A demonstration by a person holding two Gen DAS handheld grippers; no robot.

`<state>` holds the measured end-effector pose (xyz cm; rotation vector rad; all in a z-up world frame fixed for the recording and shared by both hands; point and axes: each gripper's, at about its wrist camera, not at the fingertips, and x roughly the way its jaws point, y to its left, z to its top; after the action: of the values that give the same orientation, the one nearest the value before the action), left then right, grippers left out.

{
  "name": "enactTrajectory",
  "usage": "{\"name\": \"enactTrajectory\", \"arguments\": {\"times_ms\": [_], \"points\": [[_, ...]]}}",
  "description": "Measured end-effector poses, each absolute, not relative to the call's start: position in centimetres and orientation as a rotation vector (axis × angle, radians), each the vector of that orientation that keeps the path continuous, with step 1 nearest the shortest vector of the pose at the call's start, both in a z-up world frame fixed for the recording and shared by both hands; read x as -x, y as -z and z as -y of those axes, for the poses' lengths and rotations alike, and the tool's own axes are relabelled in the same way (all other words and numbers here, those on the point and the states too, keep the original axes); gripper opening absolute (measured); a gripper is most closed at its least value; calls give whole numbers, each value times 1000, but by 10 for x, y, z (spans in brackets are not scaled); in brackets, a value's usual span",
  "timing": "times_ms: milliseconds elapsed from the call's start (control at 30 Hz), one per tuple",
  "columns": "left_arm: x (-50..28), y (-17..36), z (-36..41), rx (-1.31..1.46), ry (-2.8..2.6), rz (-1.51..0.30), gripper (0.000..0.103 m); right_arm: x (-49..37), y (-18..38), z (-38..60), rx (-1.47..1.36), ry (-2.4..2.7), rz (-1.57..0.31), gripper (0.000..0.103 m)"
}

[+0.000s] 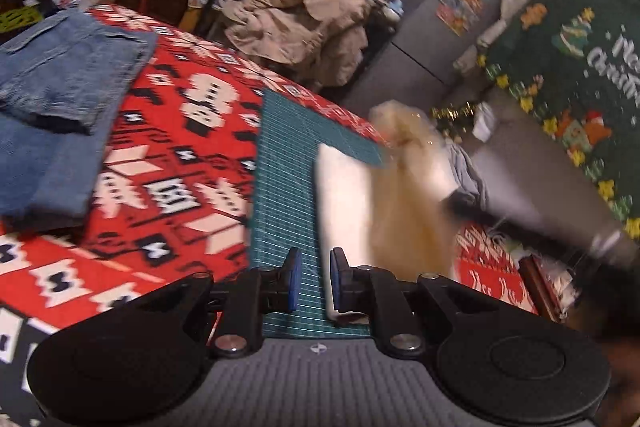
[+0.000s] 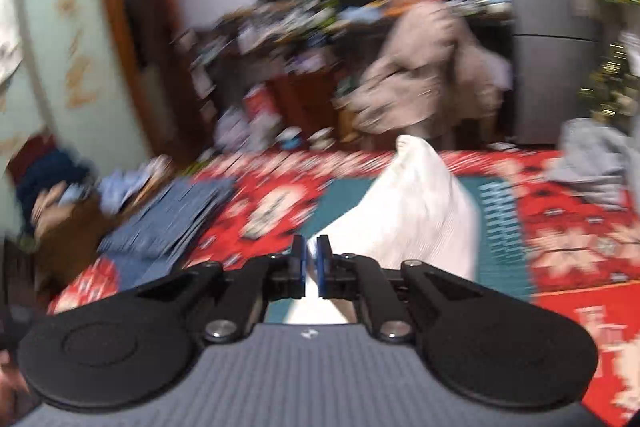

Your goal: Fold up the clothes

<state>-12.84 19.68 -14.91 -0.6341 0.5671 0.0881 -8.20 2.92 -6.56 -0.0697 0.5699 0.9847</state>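
Right wrist blurred; right tongs [image 2: 312,259] pinching white cloth [image 2: 416,211]

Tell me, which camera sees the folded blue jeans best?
The left wrist view. There the folded blue jeans lie sharp and large on the red patterned cloth, with seams and folds visible. The right wrist view shows them only as a blurred blue patch at the left, smeared by motion.

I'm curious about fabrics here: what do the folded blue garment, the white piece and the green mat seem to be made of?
Folded blue garment: looks like denim, matte, with a faded weave and stitched seams.
White piece: seems a soft, thin cloth, possibly cotton; it drapes into a peak, though blur hides the weave.
Green mat: probably a vinyl or rubber cutting mat, flat and smooth, printed with a fine grid.
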Motion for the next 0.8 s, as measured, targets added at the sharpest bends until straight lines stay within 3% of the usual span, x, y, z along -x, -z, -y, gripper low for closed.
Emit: {"name": "enactTrajectory", "arguments": {"times_ms": [200,367,700,800], "points": [[137,156,-210,677,-90,-563,13,108,121,-83,284,-1020,-665,8],[133,164,-211,707,-41,-567,13,108,116,-71,212,-1084,-677,15],[100,177,-210,895,182,-547,13,77,117,0,61,-928,-751,18],[83,185,-216,989,236,-529,23,71,119,17,25,-900,-757,18]]}}
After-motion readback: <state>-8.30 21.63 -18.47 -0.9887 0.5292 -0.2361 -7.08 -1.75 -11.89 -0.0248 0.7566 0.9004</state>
